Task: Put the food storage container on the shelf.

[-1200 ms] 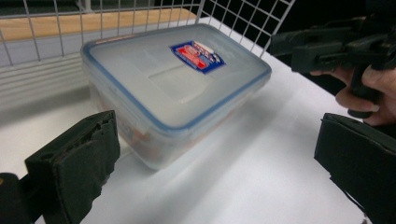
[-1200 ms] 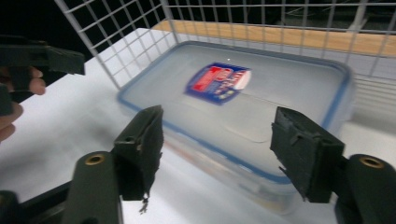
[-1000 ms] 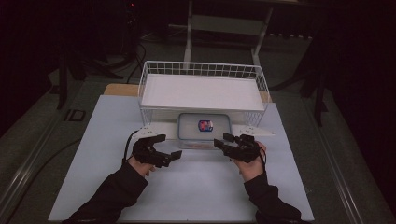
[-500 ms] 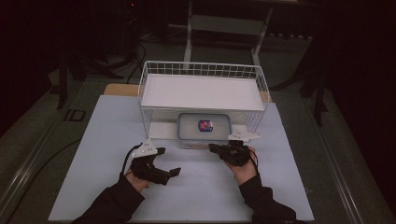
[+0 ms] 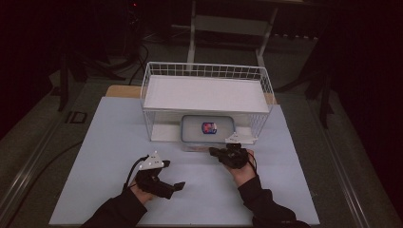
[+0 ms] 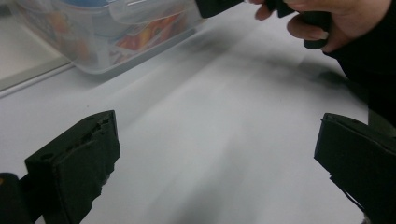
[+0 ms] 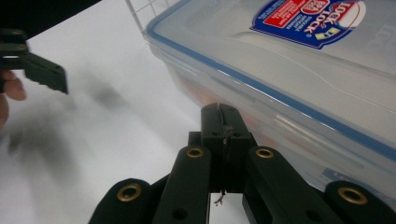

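The clear plastic food box with a blue-rimmed snap lid and a red-and-blue label [image 5: 207, 130] sits on the table under the shelf of the white wire rack [image 5: 207, 72], its near edge poking out toward the person. The right gripper [image 5: 219, 153] rests just off the box's near right corner with its jaws pressed fully together on nothing; in the right gripper view the closed tips [image 7: 224, 122] point at the box's side wall under the lid rim. Shut like this, it could only nudge the box, and a push might slide it farther back under the shelf or skew it against the rack's thin wire legs. The left gripper [image 5: 173, 186] hangs well to the near left over the pale blue table mat [image 5: 109, 142], jaws spread wide and empty. The low shelf blocks any approach from above, so the lid can be reached from the near side alone.
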